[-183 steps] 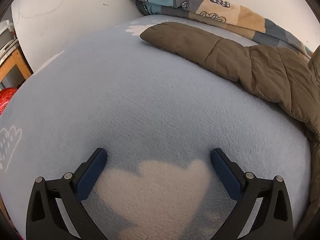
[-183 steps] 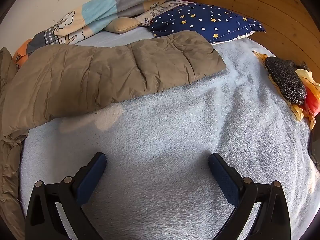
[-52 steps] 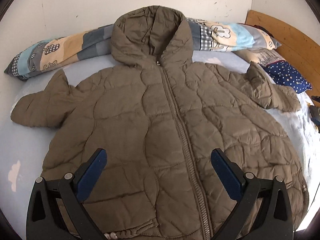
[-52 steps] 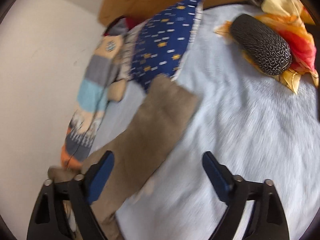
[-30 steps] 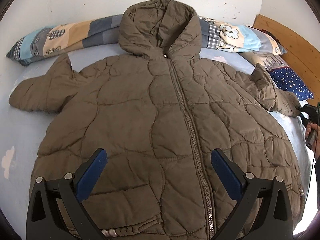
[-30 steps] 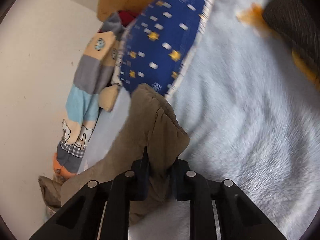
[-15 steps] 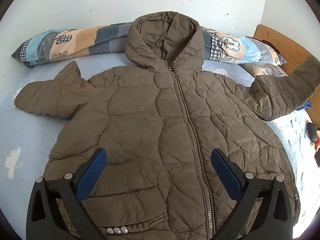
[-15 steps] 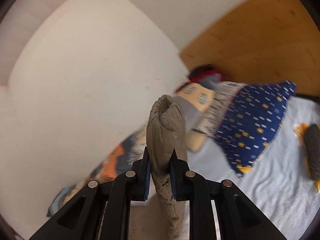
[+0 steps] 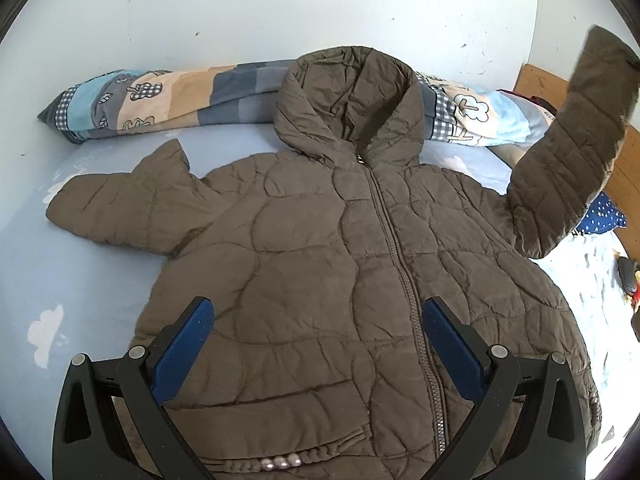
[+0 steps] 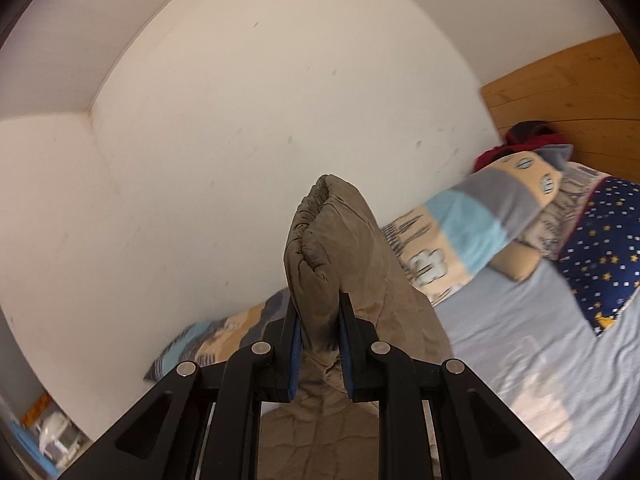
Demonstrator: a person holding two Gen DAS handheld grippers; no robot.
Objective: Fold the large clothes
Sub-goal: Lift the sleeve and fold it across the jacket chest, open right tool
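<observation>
A brown quilted hooded jacket (image 9: 320,264) lies front up and zipped on the light blue bed. Its left sleeve (image 9: 120,208) rests flat on the blanket. Its right sleeve (image 9: 576,140) stands lifted off the bed, cuff high against the wall. In the right wrist view my right gripper (image 10: 320,304) is shut on that sleeve's cuff (image 10: 332,240), which sticks up between the blue pads. My left gripper (image 9: 316,320) hovers open above the jacket's lower front, with nothing between its fingers. The right gripper itself does not show in the left wrist view.
A long patchwork pillow (image 9: 168,96) lies along the wall behind the hood. A navy star-print pillow (image 10: 600,248) and a wooden headboard (image 10: 560,92) are at the right. A dark patterned object (image 9: 628,276) lies at the bed's right edge. The blue blanket (image 9: 80,280) spreads left of the jacket.
The right gripper closed on the right sleeve's cuff on the bed and raised it high, turning as it rose. The left gripper pulled back and up a little, staying open.
</observation>
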